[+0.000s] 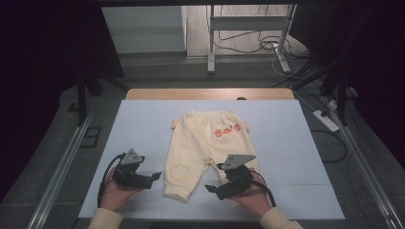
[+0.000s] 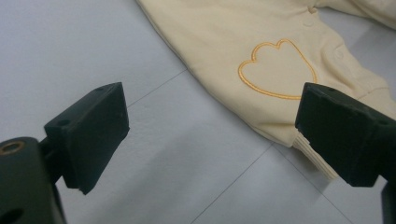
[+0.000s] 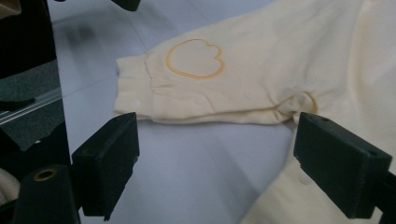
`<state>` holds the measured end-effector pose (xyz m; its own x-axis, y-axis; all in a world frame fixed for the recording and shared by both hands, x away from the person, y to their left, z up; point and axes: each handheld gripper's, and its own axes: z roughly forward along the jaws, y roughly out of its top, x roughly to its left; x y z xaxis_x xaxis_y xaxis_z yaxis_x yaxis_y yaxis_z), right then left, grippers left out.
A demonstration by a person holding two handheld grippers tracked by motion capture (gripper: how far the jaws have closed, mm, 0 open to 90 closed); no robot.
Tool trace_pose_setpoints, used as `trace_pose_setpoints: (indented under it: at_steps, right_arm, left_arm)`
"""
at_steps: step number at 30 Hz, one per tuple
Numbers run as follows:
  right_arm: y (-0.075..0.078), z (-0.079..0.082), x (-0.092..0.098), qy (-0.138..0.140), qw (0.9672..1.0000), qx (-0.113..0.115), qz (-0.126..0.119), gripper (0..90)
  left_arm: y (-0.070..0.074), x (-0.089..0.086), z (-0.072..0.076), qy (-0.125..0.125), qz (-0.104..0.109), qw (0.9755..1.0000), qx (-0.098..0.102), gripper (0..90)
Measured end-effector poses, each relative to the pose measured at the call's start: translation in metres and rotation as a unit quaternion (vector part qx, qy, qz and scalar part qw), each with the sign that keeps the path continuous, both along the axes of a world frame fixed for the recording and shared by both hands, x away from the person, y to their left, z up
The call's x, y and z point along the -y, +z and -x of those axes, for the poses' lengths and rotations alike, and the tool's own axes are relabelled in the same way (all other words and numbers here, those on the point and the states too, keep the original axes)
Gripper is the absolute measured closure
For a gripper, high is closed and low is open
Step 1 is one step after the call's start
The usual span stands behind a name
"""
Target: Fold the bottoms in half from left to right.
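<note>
Two claws stand with jaws wide apart and nothing between them: the left claw (image 1: 155,175) hovers near the table's front edge, just left of the pants (image 1: 203,143), and the right claw (image 1: 213,187) hangs over the inner side of the other leg, also close to the front edge. In the left gripper view the jaws frame the ribbed cuff (image 2: 314,156) of the near leg, one jaw over bare table (image 2: 177,154), the other at the hem. In the right gripper view the jaws straddle the gap between the two legs, with the crotch seam (image 3: 292,105) just beyond. The pants lie flat on the white table, waistband toward the far edge, legs toward the person, an outlined heart (image 1: 177,171) on the left leg and orange patches (image 1: 227,130) near the waist. They look like thin, soft knit cloth: light, limp, not fragile, unlikely to slip from rubbery pads, but sure to sag and drag wherever unsupported. I judge the best holds to be the doubled, firmer parts, namely the cuffs and the waistband corners, pinching through both layers at an edge; a grip mid-panel would likely catch just the top layer and bunch it.
</note>
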<state>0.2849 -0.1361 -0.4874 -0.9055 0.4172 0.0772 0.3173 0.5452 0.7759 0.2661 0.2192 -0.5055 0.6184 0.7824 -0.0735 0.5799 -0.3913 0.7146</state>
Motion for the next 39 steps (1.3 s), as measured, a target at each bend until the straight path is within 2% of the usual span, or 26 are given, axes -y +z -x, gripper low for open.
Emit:
trace_pose_setpoints:
  at_steps: [18, 23, 39]
  right_arm:
    - [-0.003, 0.007, -0.030, 0.022, 0.9997, -0.006, 0.007, 14.2]
    - [-0.007, 0.008, -0.045, 0.033, 0.9993, -0.007, 0.016, 14.3]
    - [-0.014, 0.011, -0.069, 0.055, 0.9980, -0.016, 0.029, 14.9]
  left_arm:
    - [0.000, 0.000, 0.000, -0.002, 0.001, 1.0000, -0.001, 10.3]
    - [0.000, 0.000, -0.001, 0.000, 0.000, 1.0000, -0.002, 10.2]
    - [0.000, 0.001, -0.004, -0.001, 0.004, 1.0000, 0.001, 10.2]
